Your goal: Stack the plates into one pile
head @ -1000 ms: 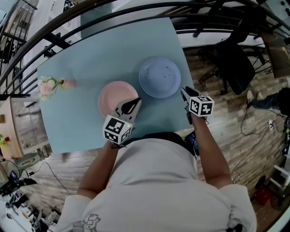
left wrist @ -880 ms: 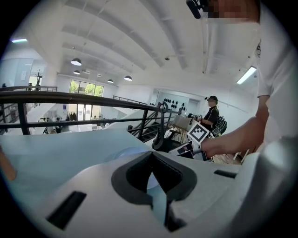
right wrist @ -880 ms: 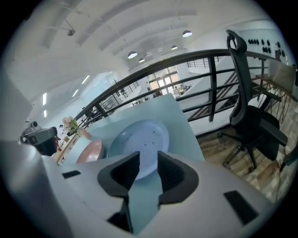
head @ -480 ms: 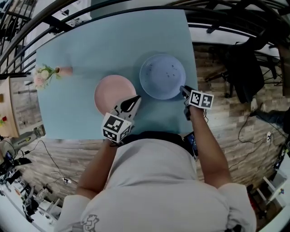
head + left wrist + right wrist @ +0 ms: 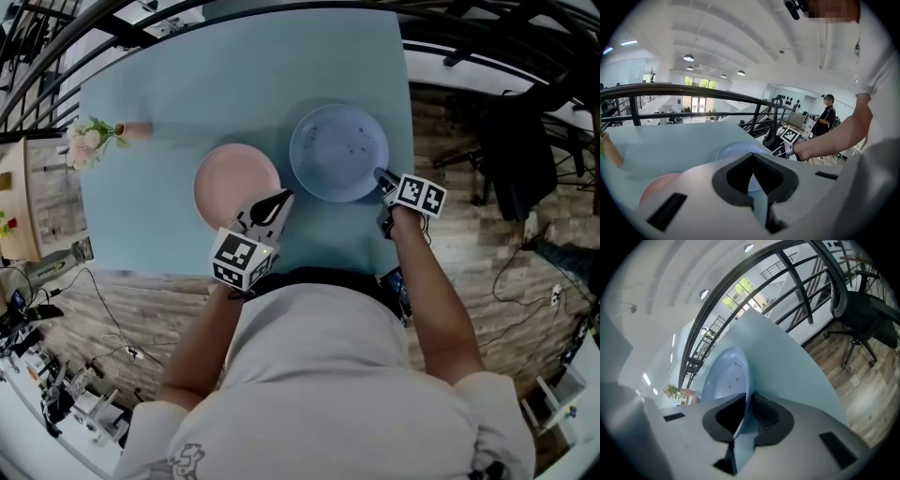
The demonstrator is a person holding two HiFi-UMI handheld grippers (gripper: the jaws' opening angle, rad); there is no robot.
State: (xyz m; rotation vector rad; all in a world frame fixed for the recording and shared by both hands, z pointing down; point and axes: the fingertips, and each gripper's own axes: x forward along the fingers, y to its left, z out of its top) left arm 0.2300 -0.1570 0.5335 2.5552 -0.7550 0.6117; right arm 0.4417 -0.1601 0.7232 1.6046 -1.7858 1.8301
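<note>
Centrally, blue plate (image 5: 337,150) sits on tabletop (image 5: 187,94), pink plate (image 5: 234,183) just beside it. Right hand-held gripper (image 5: 380,175), jaws just closing, pinches blue plate's near rim. Left hand-held gripper (image 5: 281,199) hovers by pink plate's edge, jaws together, empty.

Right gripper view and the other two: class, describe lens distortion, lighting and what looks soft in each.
Right gripper view: fisheye bows the railing; the blue plate looks soft at its near rim. Left gripper view: dark corners, bright ceiling lamps, blurred foreground. Head view: even light, no glare on the table, its edges bowed.
</note>
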